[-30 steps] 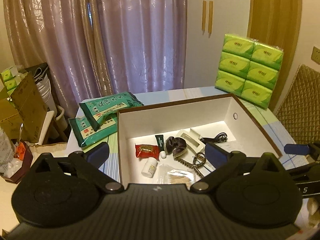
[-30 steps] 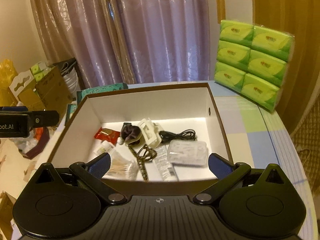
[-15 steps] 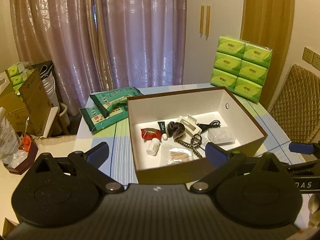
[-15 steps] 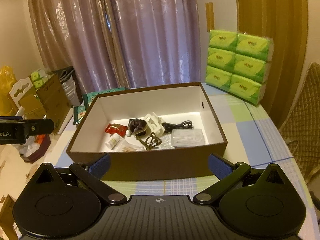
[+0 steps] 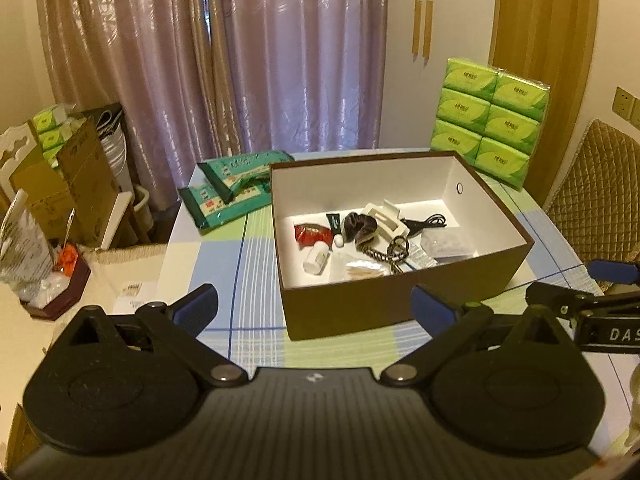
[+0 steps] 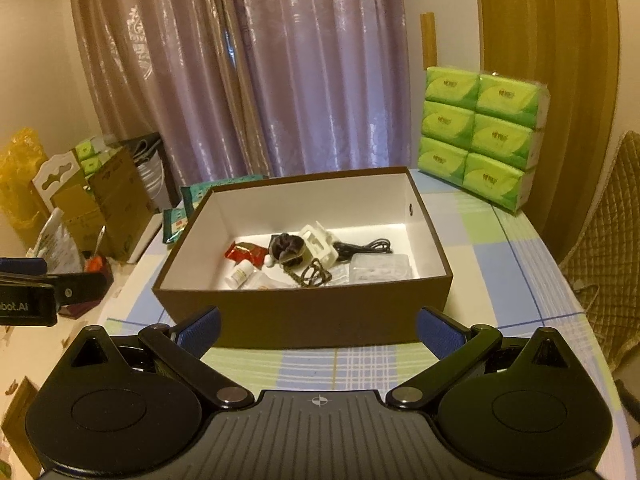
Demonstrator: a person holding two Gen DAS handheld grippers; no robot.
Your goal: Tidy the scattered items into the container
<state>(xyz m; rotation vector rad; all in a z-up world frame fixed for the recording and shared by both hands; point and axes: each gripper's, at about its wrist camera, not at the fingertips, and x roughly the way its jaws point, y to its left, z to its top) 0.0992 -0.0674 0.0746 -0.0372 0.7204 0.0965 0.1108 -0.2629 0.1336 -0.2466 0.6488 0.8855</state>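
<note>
Container: rectangular brown cardboard box, smooth white inside.

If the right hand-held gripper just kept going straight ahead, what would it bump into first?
Most likely the brown front wall of the box, which sits directly ahead between the open fingers of the right hand-held gripper. Depth is hard to judge; tilted higher, it might pass over the rim instead.

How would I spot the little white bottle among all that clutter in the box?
Find the large brown cardboard box with the white inside on the checked tablecloth. Look in its left part, just in front of the shiny red foil packet. The small white plastic bottle lies on its side there, the only plain white cylinder among the tangled chains and cables.
</note>
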